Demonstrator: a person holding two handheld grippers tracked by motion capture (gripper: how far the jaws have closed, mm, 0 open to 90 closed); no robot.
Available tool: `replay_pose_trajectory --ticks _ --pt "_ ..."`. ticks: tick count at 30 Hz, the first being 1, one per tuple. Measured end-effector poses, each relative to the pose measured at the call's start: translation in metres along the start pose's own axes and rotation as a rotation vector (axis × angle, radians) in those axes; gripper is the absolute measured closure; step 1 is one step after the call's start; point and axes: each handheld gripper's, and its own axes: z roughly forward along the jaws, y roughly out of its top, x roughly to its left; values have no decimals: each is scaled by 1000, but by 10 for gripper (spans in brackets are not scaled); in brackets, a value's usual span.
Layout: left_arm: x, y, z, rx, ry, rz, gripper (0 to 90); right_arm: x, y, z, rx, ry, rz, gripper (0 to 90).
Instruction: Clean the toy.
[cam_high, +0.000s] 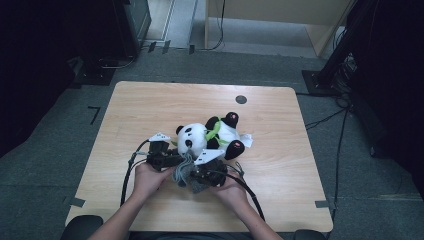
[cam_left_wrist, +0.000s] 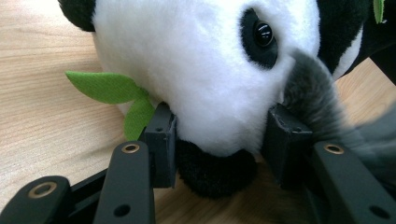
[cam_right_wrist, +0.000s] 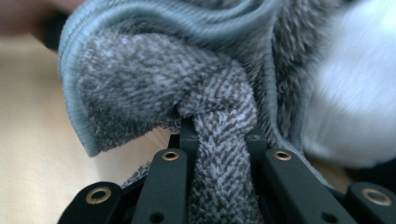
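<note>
Dark room, grey carpet, light wooden desk (cam_high: 150, 100). Toward its near edge, about mid-width, lies the plush panda (cam_high: 207, 135). My left gripper (cam_left_wrist: 219, 135) is clamped on the panda's head, and my right gripper (cam_right_wrist: 219, 135) is pinched tight on a bunched grey towel (cam_right_wrist: 154, 79) right against it. My worry: the plush squishes, so wiping hard could pop the head out of the jaws, or the towel could slip free.

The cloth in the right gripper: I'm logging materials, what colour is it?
Grey, a fuzzy weave with a pale blue-grey hemmed edge; clearest in the right gripper view.
</note>
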Motion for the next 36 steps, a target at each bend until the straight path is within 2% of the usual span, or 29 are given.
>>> replay_pose_trajectory --ticks 3,5,8,12,17,20,24,28,36 --pt "-1 -1 0 3 9 17 520 -4 -6 10 40 -39 0 779" --pt "-2 -1 0 5 20 31 522 -7 -6 9 43 -42 4 778" --pt "-3 -2 0 11 33 52 524 -8 -7 5 57 -67 -16 777" --pt "-2 -2 0 17 36 60 525 -18 -11 -6 46 -81 21 775" --pt "-1 -2 0 25 34 70 524 -28 -14 -24 5 -122 70 771" --pt "0 -2 -1 24 30 67 524 -35 -17 -35 -20 -137 98 770" --pt "2 -2 -1 22 19 49 525 -41 -21 -43 -26 -163 104 770" --pt "3 -2 -1 17 16 39 525 -48 -27 -56 -42 -196 132 768" --pt "8 2 -1 11 17 24 525 -60 -36 -74 -67 -227 171 765"
